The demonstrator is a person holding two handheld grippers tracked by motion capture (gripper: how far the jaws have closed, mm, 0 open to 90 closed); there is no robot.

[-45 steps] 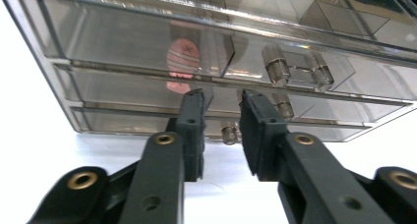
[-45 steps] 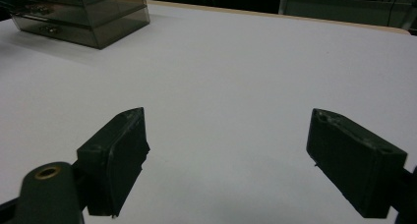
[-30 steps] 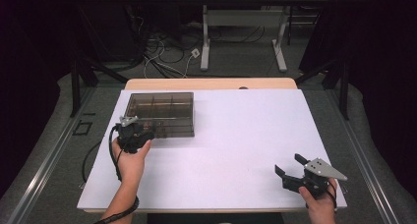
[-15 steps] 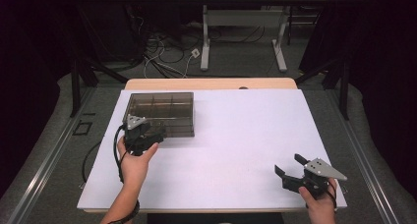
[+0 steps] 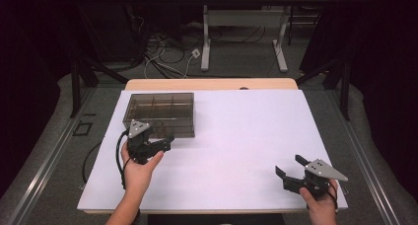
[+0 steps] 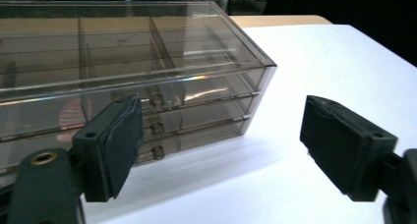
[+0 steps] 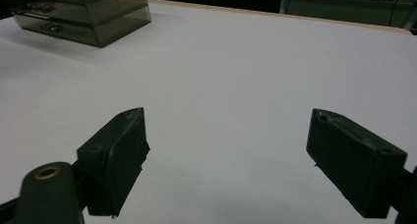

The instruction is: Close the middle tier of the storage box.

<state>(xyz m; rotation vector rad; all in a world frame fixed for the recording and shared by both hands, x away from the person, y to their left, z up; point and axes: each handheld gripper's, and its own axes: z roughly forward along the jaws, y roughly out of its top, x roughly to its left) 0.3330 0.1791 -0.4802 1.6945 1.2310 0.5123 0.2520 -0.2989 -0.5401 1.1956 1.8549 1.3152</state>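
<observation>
High view: smoky clear drawer box (image 5: 158,114) at 10 o'clock on the white table (image 5: 236,136); left hand-held gripper (image 5: 165,142) just beside its near edge, jaws apart, empty. Right hand-held gripper (image 5: 291,171) at 5 o'clock, well apart from the box, jaws apart.

Left gripper view: drawer box (image 6: 128,81) at 11 o'clock, just beyond the spread jaws.

Right gripper view: drawer box (image 7: 83,13) far off at 10 o'clock; jaws spread over bare table.

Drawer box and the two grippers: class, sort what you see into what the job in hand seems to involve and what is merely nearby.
Probably in the job:
- smoky drawer box
- left gripper, open, at its front

Merely nearby:
- right gripper, open over bare white table
- floor cables
- desk frame behind
</observation>
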